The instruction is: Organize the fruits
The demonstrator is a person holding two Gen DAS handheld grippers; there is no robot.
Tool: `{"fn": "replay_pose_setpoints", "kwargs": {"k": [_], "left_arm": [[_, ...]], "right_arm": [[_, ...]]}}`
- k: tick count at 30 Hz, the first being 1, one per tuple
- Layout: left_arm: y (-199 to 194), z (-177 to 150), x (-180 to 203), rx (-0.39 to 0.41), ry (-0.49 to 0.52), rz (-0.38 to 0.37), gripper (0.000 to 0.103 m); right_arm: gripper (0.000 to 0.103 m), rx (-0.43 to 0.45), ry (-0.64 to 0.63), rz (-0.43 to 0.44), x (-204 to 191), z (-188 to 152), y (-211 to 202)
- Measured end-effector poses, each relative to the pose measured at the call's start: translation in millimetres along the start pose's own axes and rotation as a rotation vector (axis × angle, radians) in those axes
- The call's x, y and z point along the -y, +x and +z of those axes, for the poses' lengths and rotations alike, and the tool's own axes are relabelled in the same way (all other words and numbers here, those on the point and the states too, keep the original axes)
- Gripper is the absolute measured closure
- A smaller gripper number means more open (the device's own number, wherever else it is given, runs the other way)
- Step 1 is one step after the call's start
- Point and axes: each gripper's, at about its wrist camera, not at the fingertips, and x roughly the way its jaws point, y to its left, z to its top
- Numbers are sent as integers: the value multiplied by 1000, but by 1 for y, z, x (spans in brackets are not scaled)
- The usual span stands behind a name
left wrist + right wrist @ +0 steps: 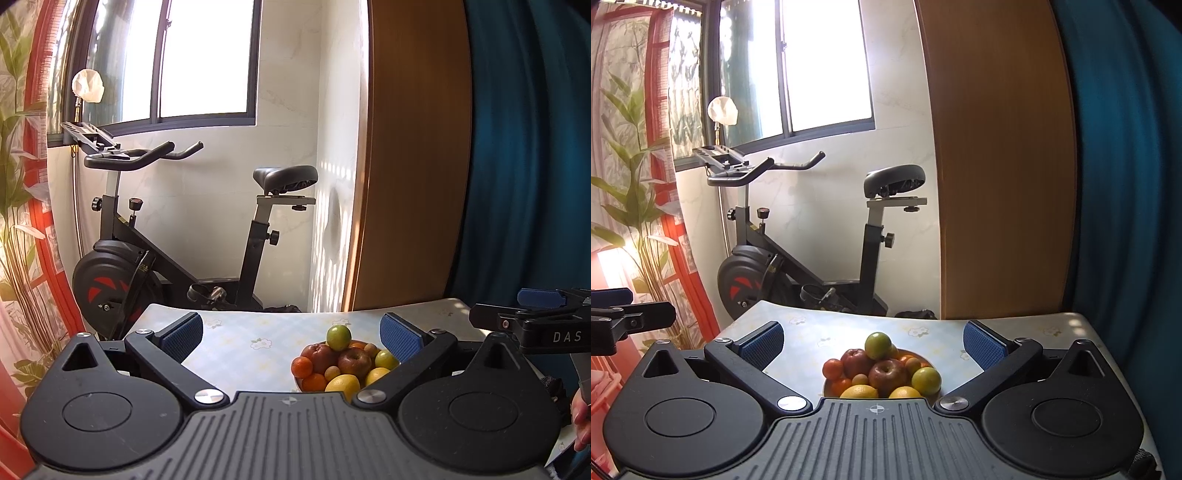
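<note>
Two red apples (888,374), two green limes (878,345), two lemons (859,391), one bowl (297,384), one exercise bike (177,236).

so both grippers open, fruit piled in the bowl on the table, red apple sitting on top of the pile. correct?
Not quite: the fruit on top of the pile is a green one, not a red apple. The two red apples sit lower, below it; the right wrist view shows this. The rest holds: left gripper and right gripper are both open, and the fruit is piled in the bowl on the table.

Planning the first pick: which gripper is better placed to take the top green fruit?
Probably right. The green fruit sits centred between the open right gripper; for the open left gripper it lies off towards its right finger.
</note>
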Motion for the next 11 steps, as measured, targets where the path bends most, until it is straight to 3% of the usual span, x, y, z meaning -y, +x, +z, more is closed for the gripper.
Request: {"fn": "replay_pose_setpoints", "kwargs": {"k": [11], "left_arm": [[-3, 0, 0, 16, -4, 2, 0]], "right_arm": [[0, -3, 1, 0, 1, 0, 0]]}}
